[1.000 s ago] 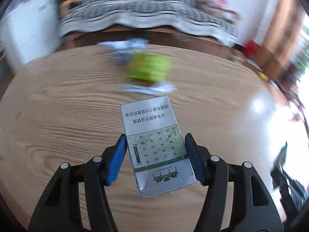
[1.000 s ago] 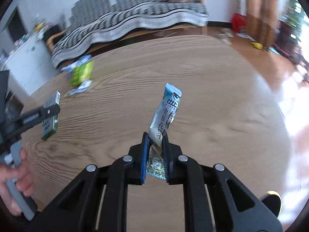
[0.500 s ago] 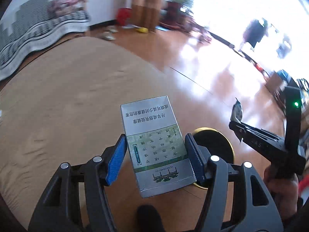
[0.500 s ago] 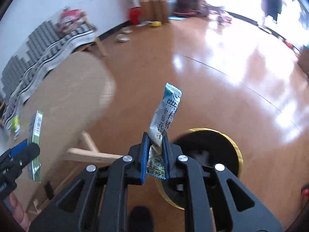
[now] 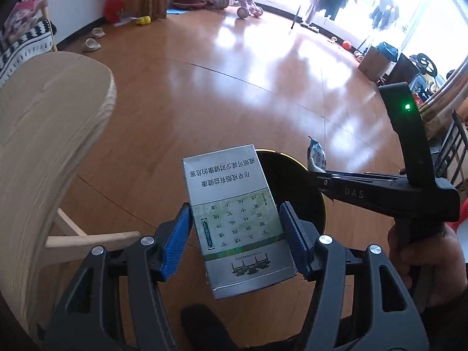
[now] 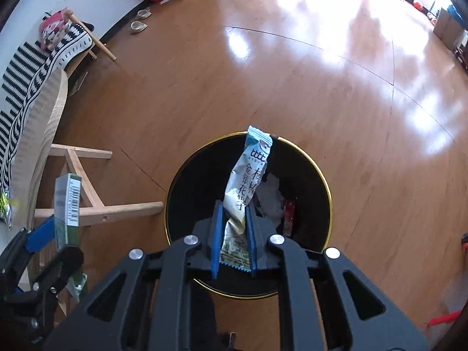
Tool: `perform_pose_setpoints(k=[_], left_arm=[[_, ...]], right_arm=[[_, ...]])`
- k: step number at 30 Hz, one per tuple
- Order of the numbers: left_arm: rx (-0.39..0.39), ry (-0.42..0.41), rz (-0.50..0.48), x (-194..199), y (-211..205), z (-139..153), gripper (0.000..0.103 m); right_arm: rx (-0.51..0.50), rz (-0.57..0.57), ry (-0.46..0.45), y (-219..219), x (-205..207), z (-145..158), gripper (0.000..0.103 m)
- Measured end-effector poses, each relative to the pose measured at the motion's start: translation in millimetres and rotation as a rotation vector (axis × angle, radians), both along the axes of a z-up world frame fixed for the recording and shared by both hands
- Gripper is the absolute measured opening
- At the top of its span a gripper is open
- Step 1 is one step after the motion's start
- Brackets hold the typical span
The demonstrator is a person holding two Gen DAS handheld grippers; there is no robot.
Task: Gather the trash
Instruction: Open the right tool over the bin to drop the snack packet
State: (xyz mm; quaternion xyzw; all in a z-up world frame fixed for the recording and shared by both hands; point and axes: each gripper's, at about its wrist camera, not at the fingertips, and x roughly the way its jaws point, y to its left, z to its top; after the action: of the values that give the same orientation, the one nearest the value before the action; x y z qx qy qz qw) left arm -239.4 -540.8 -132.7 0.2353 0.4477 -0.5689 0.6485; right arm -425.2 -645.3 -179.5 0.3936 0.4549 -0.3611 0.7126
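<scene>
Both grippers (image 5: 237,242) (image 6: 234,234) steeply down over black bin (image 6: 175,181), jaws loaded.

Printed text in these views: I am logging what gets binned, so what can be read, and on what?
"DAS": on the right gripper body, left wrist view.
"FILTER CIGARETTES": upside down on the cigarette pack; its Chinese lines are legible but upside down.
Barcode on the pack's side: digits too small.
Snack wrapper: brand letters blurred.

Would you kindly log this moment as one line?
left gripper: holds carton | right gripper: holds wrapper over bin | nothing dropped
</scene>
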Motion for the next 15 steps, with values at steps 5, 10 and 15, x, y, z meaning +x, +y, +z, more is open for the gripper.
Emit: perform_pose_setpoints(k=[5,10,15], left_arm=[[-0.002,0.023,-0.002,3,-4,-3,0.060],[0.012,0.048,-0.011,3,-5,-8,0.060],[0.014,0.056,-0.026,-1,-8,-9,0.060]], right_arm=[[0.007,-0.004,0.010,-8,0,-4,0.014],[0.014,-0.023,0.004,-14,-2,-5,0.047],[-0.012,-0.022,-0.006,-12,-2,-1,0.068]])
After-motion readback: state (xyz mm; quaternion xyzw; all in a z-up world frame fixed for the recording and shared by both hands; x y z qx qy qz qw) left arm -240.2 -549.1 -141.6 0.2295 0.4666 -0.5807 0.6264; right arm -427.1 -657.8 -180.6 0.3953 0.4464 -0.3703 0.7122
